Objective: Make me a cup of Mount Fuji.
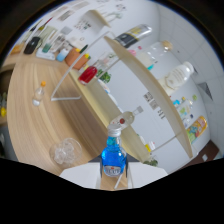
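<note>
Now, from left to right through the tilted gripper view: I see a pale wooden countertop (30, 105) with a small clear bottle with an orange cap (39, 94) standing on it. Nearer me sits a clear, faceted glass cup (65, 151) on the same wood, off to the left of my tool.

At the centre is the task's thing, a blue glass liqueur bottle with a silver cap (113, 150). It stands between the two white fingers of my gripper (114, 172), its long axis running straight away from me along the fingers, cap pointing ahead. The fingers seem to press against its lower body on both sides, so I judge the tool is clenched on the bottle, though the contact itself is partly hidden.

Beyond it runs a white two-tier shelf with cream boards (125, 85), carrying a red jar (88, 74) and further bottles; a white plastic jug (179, 75) sits to the right.

The coming move, I judge, turns on the cup lying left of the held bottle.
</note>
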The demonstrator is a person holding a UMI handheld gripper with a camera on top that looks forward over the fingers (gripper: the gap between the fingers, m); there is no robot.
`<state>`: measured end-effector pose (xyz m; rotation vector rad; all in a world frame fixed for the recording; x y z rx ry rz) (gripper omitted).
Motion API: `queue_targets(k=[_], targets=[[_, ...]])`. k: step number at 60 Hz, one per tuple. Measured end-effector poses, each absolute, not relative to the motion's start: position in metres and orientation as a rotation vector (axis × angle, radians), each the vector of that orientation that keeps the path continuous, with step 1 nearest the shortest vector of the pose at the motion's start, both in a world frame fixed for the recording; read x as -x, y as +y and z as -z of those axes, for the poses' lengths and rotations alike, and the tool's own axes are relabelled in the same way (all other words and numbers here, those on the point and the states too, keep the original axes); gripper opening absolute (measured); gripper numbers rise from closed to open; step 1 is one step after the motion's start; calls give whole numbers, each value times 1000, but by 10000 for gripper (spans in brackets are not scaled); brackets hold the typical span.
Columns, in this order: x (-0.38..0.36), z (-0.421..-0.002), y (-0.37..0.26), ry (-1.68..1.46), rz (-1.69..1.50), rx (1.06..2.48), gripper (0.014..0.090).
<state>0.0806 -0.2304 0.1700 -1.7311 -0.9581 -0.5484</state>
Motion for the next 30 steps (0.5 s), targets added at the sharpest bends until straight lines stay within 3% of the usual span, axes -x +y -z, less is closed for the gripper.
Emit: queue_targets(k=[15,30], targets=[[-144,-214,-242,-316,83,1755,350],[-231,-127,-241,-41,9,1921,347]])
